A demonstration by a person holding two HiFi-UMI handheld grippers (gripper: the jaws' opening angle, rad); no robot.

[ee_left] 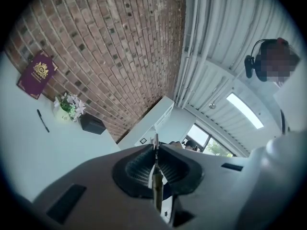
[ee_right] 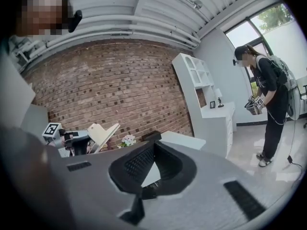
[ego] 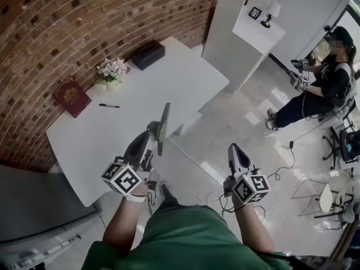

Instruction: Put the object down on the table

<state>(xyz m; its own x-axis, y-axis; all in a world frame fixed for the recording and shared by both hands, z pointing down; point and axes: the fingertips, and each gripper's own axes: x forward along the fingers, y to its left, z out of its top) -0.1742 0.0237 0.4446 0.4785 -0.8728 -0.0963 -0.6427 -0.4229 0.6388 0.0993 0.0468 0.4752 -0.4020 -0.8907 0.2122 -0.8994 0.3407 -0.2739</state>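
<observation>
My left gripper (ego: pixel 153 129) is shut on a thin flat panel (ego: pixel 163 128), which stands upright and edge-on above the near right edge of the white table (ego: pixel 107 136). In the left gripper view the panel's edge (ee_left: pixel 156 186) runs up between the closed jaws of the left gripper (ee_left: pixel 155 150). The right gripper view shows the panel (ee_right: pixel 103 133) as a pale slab tilted in the left gripper at the left. My right gripper (ego: pixel 232 148) hangs over the floor to the right of the table. The right gripper (ee_right: pixel 153 145) has its jaws together with nothing in them.
On the table lie a red book (ego: pixel 71 96), a black pen (ego: pixel 109 106), a small flower pot (ego: pixel 112 70) and a black box (ego: pixel 148 54) along the brick wall. A white cabinet (ego: pixel 256 30) stands behind. A seated person (ego: pixel 320 89) and floor cables (ego: pixel 284 162) are at right.
</observation>
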